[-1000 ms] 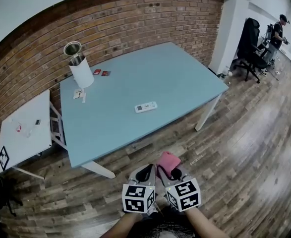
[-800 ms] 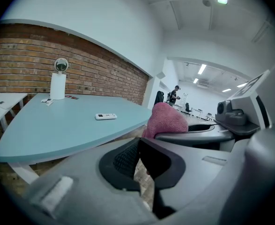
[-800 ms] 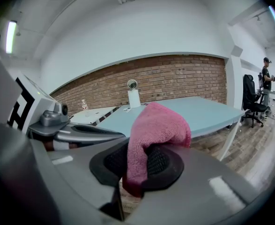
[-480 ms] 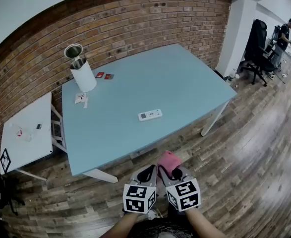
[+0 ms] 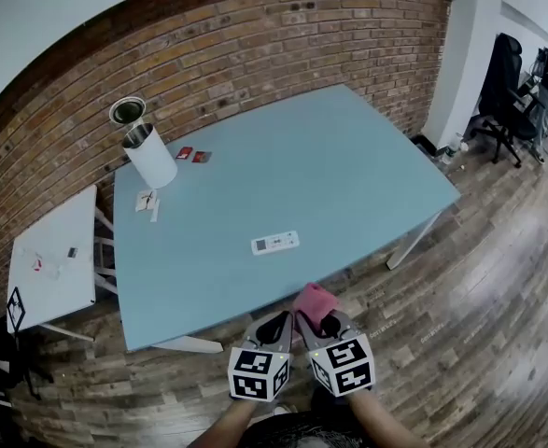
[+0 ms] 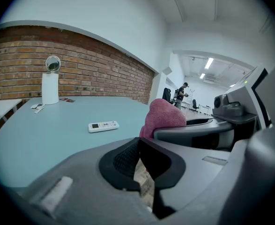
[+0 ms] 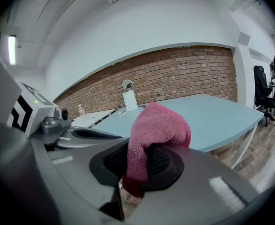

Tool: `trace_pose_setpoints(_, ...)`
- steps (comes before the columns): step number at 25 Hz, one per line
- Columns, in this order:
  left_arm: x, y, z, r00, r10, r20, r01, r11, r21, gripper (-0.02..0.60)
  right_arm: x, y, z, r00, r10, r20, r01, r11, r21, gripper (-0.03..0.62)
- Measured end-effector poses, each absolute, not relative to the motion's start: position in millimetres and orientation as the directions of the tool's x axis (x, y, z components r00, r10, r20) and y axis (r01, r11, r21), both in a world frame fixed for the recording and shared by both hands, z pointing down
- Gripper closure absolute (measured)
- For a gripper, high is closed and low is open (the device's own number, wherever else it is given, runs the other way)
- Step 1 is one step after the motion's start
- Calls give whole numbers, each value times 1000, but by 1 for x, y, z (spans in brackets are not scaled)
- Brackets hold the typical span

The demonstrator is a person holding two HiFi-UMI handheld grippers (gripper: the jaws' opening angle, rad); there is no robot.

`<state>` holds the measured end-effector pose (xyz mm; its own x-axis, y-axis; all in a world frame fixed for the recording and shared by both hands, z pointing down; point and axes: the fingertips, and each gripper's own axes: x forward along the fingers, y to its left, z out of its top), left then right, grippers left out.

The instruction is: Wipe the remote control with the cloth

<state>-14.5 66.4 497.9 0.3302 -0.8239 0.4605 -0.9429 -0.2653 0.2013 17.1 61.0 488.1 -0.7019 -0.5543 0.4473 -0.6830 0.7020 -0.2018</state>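
Off the near edge of the table (image 5: 367, 166), the right gripper (image 5: 325, 323) is pinching the pink cloth (image 5: 314, 301), the left gripper (image 5: 275, 325) is hovering beside it with jaws pressed together, empty, and the remote control (image 5: 274, 243) is lying on the table, apart from both.

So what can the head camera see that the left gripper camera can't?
Only the head view shows the person's arms and the marker cubes on the left gripper and right gripper. Only the left gripper view shows the ceiling lights. Both show the remote control on the blue table, and the pink cloth held by the right gripper.
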Motion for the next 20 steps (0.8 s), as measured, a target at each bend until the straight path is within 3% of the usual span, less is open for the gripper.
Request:
trace_pose_setpoints(8, -13, 22, 507, 274, -814, 512, -961, -252, 114, 580, 26, 15, 487, -755, -494, 432, -622, 748, -233, 533)
trace_pose_setpoints(20, -48, -27, 527, 272, -717, 642, -899, -427, -95, 456, 23, -13, 500, -775, -450, 444, -595, 756, -273, 533)
